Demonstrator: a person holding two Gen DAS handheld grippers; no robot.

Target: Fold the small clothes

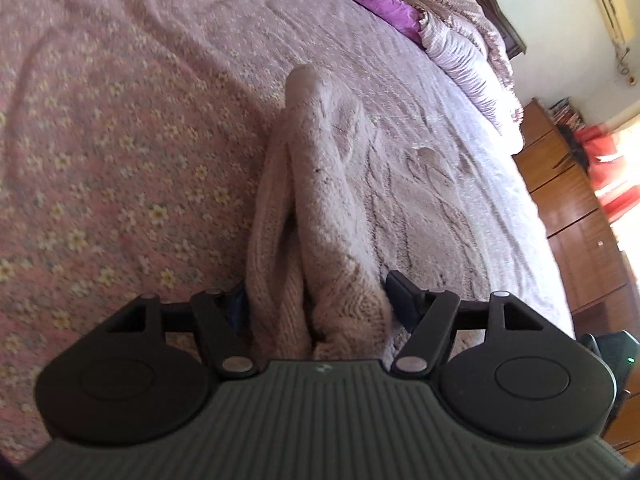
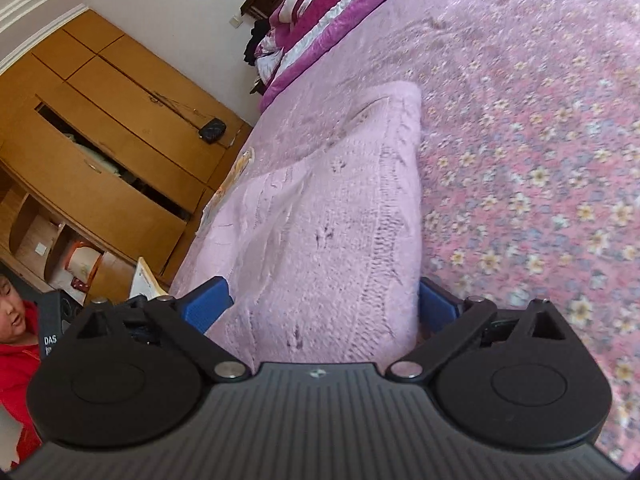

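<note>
A pale pink knitted garment [image 1: 332,184] lies on the bed, with one edge folded up into a long ridge that runs away from me. My left gripper [image 1: 320,296] stands open astride the near end of that ridge. Its right finger [image 1: 404,290] is clear of the wool, and its left finger is partly hidden by it. In the right wrist view the same garment [image 2: 340,208] lies flat with a straight folded edge on its right side. My right gripper [image 2: 322,304] is wide open, with the garment's near end between its blue pads [image 2: 208,304], which do not press on it.
A pink floral bedspread [image 1: 100,160] covers the bed [image 2: 540,160]. A purple quilt and ruffled pillows [image 1: 460,40] sit at the head. Wooden cabinets [image 2: 100,140] stand beside the bed. A person in red [image 2: 16,360] is at the lower left of the right wrist view.
</note>
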